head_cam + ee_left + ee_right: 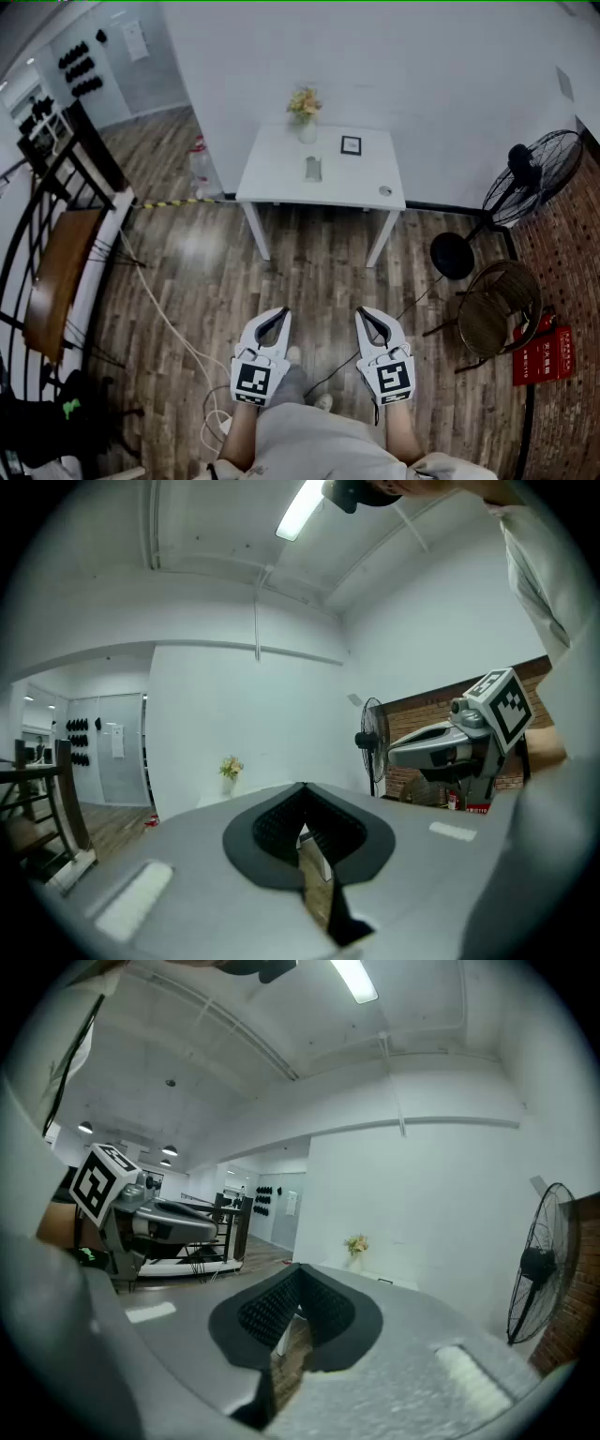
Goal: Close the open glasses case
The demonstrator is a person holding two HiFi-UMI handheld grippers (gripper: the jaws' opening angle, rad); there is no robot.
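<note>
Well, left hand-held gripper point(279, 313) & right hand-held gripper point(362, 312) were closed, empty, far from worktop point(277, 180) w/ glasses case point(313, 169); prob. needed a square walk-up first.

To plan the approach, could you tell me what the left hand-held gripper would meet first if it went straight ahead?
Probably the white table: the left hand-held gripper, shut and empty, points at it over the wooden floor; height is hard to judge.
</note>
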